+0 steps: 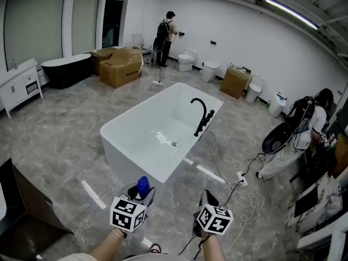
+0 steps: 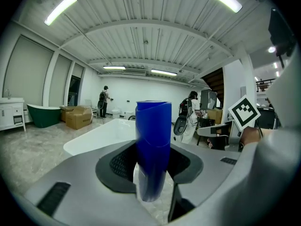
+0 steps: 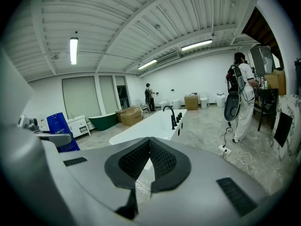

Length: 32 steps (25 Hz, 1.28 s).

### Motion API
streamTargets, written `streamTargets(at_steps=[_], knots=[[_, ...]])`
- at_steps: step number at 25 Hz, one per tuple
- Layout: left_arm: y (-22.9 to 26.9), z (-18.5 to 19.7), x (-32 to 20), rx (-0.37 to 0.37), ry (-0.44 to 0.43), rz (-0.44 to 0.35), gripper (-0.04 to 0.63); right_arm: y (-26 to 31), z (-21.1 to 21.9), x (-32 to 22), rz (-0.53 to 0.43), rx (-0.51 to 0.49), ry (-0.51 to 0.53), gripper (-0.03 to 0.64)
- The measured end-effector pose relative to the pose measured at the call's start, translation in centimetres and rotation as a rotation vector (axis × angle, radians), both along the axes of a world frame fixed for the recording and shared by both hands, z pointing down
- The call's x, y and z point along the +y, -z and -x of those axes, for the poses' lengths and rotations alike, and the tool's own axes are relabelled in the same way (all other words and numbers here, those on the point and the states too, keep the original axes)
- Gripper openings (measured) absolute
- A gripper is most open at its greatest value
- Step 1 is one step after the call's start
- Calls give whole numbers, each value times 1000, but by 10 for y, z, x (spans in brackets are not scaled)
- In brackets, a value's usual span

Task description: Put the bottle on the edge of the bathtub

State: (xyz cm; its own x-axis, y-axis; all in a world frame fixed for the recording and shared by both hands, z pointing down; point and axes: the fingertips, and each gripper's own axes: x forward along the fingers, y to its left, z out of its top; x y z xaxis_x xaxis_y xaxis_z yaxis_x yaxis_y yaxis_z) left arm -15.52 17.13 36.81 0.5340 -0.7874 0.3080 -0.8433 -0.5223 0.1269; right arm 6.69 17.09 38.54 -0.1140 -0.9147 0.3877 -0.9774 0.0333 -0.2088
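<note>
Showroom floor (image 1: pixel 65 145), white rectangular bathtub (image 1: pixel 117 125) ahead.
Left tongs (image 1: pixel 138 196) pinch blue plastic bottle (image 2: pixel 153 145), right tongs (image 3: pixel 149 161) pressed together; seat upright on rim (image 1: pixel 130 150).

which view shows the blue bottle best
Left gripper view: the blue bottle stands upright, large, gripped in the left tool. Head view shows only its top; right gripper view, a small blue shape at left.

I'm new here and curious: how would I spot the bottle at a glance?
Find the big white bathtub in the middle of the floor; just short of its near end are two claws. The bottle stands upright, clamped in the left claw. It is the only bright blue thing there; the right claw beside it is shut and empty.
</note>
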Motion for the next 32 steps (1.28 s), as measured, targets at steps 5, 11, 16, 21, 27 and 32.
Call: streamTargets(at_steps=[5, 11, 16, 21, 27, 32], knots=[[-6, -14, -24, -16, -4, 14, 170, -11, -13, -23, 15, -35, -7, 26], [-6, -31, -50, -12, 11, 22, 170, -23, -34, -49, 38, -57, 0, 26], [-11, -40, -57, -26, 29, 38, 170, -37, -47, -57, 64, -72, 4, 26], [-13, -43, -55, -50, 36, 55, 170, -52, -47, -56, 101, -114, 11, 26], [-12, -41, -58, -47, 55, 63, 170, -58, -45, -54, 128, -126, 24, 26], [-13, -38, -71, -31, 68, 61, 170, -53, -46, -60, 118, -112, 26, 26]])
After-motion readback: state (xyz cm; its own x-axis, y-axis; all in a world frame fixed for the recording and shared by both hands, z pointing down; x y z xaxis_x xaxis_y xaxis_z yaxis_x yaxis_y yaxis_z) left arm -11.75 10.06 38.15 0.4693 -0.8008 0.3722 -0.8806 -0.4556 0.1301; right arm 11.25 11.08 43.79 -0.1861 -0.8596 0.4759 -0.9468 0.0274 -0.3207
